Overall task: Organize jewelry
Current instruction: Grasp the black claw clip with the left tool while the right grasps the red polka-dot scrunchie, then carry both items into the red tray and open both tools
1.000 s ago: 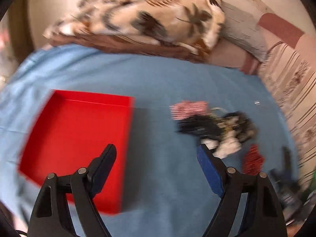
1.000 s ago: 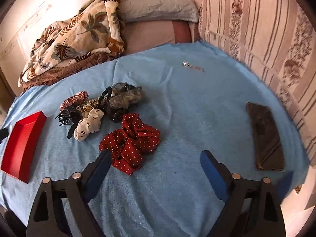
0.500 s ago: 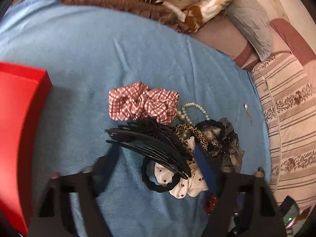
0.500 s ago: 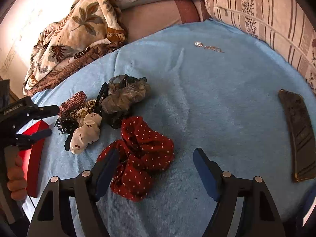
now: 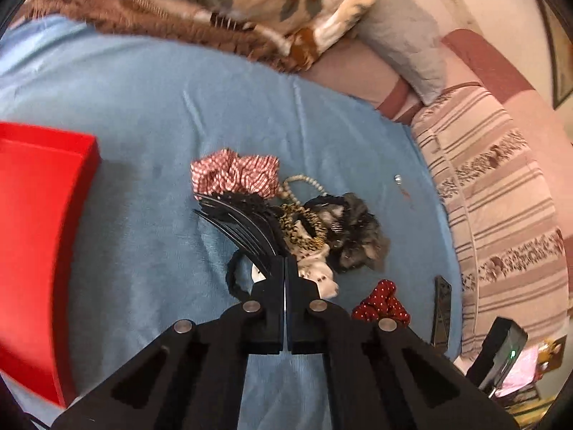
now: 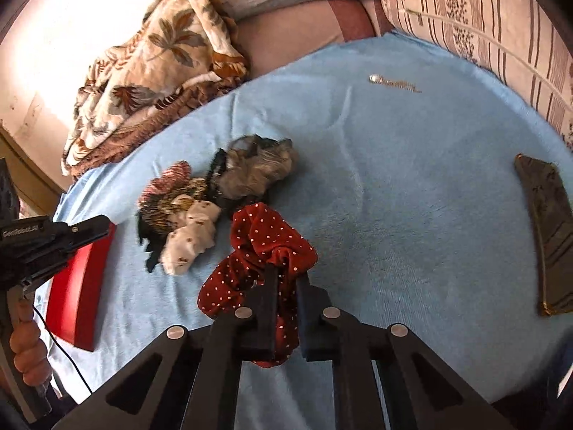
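A dark red, white-dotted fabric scrunchie [image 6: 258,251] is pinched by the right gripper [image 6: 286,276]; at its ten o'clock, the left gripper [image 5: 285,261] has just clamped shut beside a black plastic claw clip [image 5: 247,229], its hold unclear.

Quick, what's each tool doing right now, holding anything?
Left tool: closed, apparently empty, at the black claw clip.
Right tool: closed on the red scrunchie.

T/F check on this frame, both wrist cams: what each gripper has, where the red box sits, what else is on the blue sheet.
1. The right gripper is shut on the red polka-dot scrunchie. True.
2. The left gripper stands wide open. False: its jaws have just closed and meet at the black claw clip; whether they pinch it is unclear.
3. The red box holds the checked scrunchie. False: that scrunchie lies on the blue sheet, beside the pile.
4. A dark phone lies apart from the pile. True.
5. A bead necklace shows in the pile. True.
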Tool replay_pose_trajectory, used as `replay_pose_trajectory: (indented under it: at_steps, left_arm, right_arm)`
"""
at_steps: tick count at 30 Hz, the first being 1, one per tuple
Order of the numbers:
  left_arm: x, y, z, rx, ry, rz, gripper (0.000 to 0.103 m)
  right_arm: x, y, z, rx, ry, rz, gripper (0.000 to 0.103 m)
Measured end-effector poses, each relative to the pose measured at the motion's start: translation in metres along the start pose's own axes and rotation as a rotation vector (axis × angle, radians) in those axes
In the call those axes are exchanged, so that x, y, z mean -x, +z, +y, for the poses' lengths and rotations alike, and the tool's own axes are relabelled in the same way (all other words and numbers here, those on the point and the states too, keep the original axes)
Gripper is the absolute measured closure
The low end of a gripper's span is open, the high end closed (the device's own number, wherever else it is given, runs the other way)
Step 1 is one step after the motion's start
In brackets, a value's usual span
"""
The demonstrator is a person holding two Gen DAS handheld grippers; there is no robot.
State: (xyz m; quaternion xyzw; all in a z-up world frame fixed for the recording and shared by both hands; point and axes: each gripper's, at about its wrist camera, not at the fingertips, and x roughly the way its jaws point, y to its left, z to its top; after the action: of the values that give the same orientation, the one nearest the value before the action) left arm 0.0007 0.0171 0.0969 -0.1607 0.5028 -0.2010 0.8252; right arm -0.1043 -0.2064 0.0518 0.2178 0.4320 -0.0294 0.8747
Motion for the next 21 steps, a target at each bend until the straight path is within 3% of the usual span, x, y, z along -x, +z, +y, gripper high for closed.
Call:
replay_pose_trajectory:
  at_steps: [6,8,9,10,11,17,19,21]
  left_arm:
    - [0.025,-0.001,0.009,0.006,-0.022,-0.027,0.102]
    - [0.019,0.003,0.011,0.015,-0.032,-0.019,0.086]
    - [0.018,0.003,0.012,0.020,-0.029,-0.020,0.058]
    - [0.015,0.004,0.014,0.028,-0.020,-0.028,0.038]
    - [0.010,0.007,0.015,0.043,-0.007,-0.046,0.037]
    - [-0.038,0.020,0.016,0.061,0.033,0.018,0.039]
    - [-0.054,0.022,0.019,0.073,0.046,0.058,0.069]
    - [-0.067,0.021,0.026,0.114,0.018,0.096,0.089]
  right_arm:
    - [0.023,-0.005,0.018,0.044,0.015,-0.021,0.094]
    - [0.025,-0.009,0.022,0.051,0.017,-0.015,0.094]
    - [0.025,-0.011,0.022,0.054,0.016,-0.012,0.094]
    - [0.024,-0.013,0.022,0.055,0.015,-0.007,0.094]
    - [0.023,-0.015,0.022,0.055,0.015,-0.002,0.094]
    - [0.013,-0.017,0.015,0.061,0.011,0.019,0.093]
    - [0.009,-0.017,0.012,0.057,0.015,0.024,0.093]
    - [0.005,-0.016,0.011,0.057,0.020,0.031,0.093]
